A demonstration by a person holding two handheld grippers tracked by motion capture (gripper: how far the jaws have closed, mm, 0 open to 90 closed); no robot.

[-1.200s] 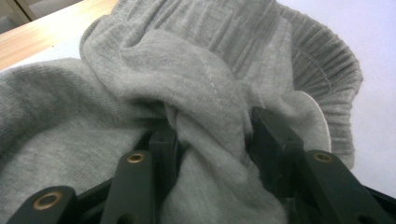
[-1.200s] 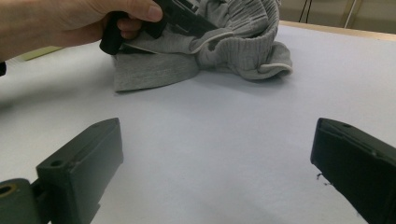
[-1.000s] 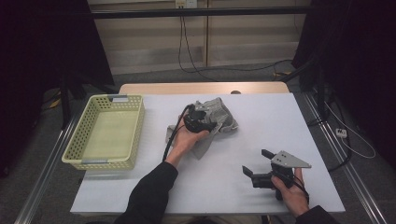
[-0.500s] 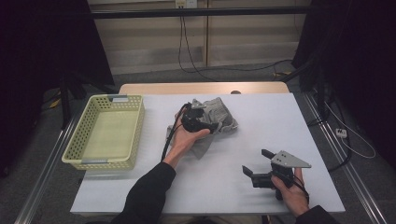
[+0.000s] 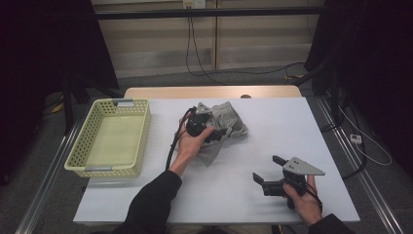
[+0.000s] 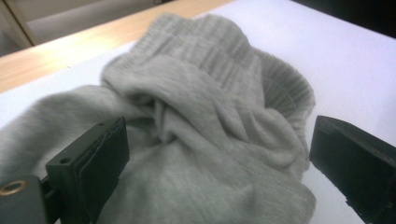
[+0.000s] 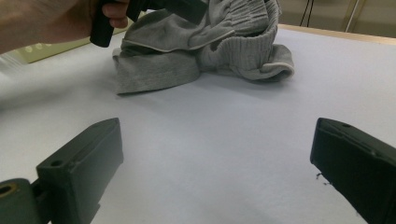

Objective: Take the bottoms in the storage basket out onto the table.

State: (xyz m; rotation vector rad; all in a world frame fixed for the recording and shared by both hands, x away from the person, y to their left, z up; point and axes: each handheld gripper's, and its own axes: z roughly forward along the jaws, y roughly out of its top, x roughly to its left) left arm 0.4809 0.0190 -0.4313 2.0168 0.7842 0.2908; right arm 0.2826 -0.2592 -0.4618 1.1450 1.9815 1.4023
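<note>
Step in hand, as judged: the left claw (image 5: 210, 127) is working the crumpled grey garment (image 5: 225, 127) that lies on the white tabletop (image 5: 292, 131), centre of the high view and just right of the yellow basket (image 5: 78, 146). The basket stands at the left of that frame, apart from the garment, and nothing can be seen in it.

Left claw state: its jaws have just been opening and now stand wide. In the left gripper view the grey cloth (image 6: 196, 140) bulges up between them; the left jaw's pad sits against or just at a fold, the right jaw stands clear of the cloth. No pinch is on the fabric.

Right claw (image 5: 265, 171): rests low on the tabletop at the lower right of the high view, well apart from the garment, jaws wide with bare tabletop between them in the right gripper view. The garment (image 7: 205, 44) lies at the top of that view, with the left hand (image 7: 51, 21) at the upper left.

Next move, as judged: the left claw needs a fresh bite. It should settle over a thick fold or the ribbed cuff, then close fully so that the cloth does not slip when lifted. The basket looks like the likely destination.

Hard to make out: in the high view the left hand (image 5: 191, 144) covers the claw's jaws and part of the garment. What kind of garment it is cannot be told; ribbed bands show, but the bundle hides its shape. The left gripper view is soft at its left edge.
</note>
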